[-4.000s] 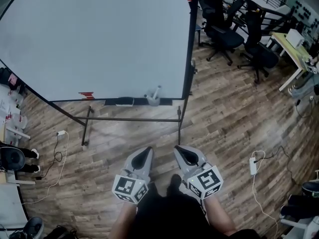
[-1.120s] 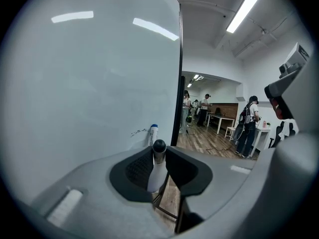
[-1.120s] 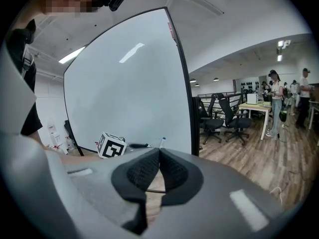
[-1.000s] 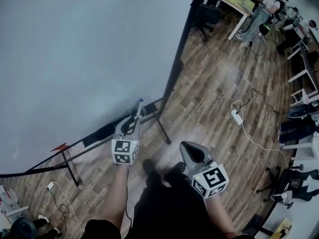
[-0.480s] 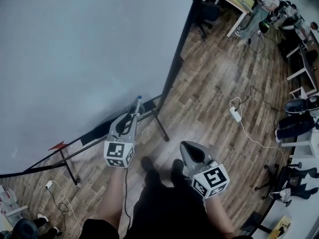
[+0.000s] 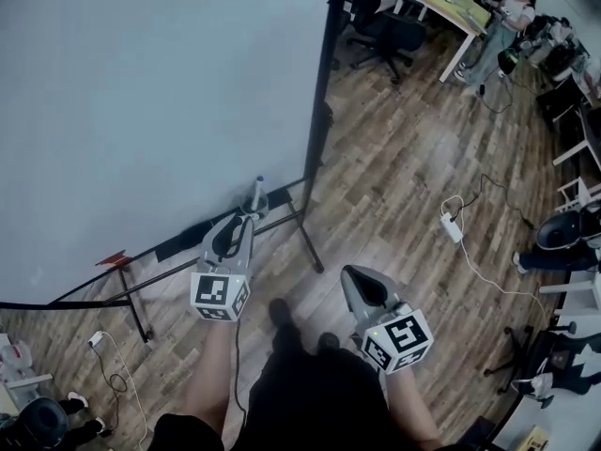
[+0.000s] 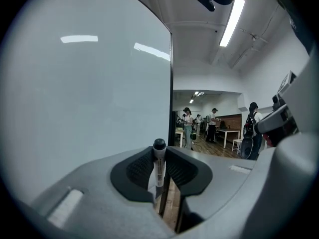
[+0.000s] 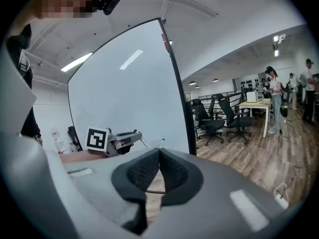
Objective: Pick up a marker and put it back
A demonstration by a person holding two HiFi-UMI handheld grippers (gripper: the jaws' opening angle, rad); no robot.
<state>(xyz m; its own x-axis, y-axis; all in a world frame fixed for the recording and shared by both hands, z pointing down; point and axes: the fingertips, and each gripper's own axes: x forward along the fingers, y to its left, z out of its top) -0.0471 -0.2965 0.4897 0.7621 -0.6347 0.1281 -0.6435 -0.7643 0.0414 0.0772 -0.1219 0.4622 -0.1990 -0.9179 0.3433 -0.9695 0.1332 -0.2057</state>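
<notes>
Pictured: my left tongs are clamped on a whiteboard marker. It stands upright between the ribbed pads, its dark cap just above them. From the head view, the left tongs reach up to the whiteboard's tray, where the marker rises out of a clear cup. I cannot tell whether its lower end rests on the cup's bottom. The cup sits near the right end of the tray, just beside the black frame post.

My right tongs are closed pad against pad with nothing between them. In the head view the right tongs hang low over the wooden floor, well apart from the tray and pointing toward it. Their camera catches the left tongs' marker cube and the marker's tip at the foot of the whiteboard.

The whiteboard fills the upper left of the head view, its surface blank. A small red item lies on the tray's left part. A white power strip with its cord lies on the floor to the right. A black office chair stands beyond the board's right edge. People stand at desks far behind the board in the left gripper view.
</notes>
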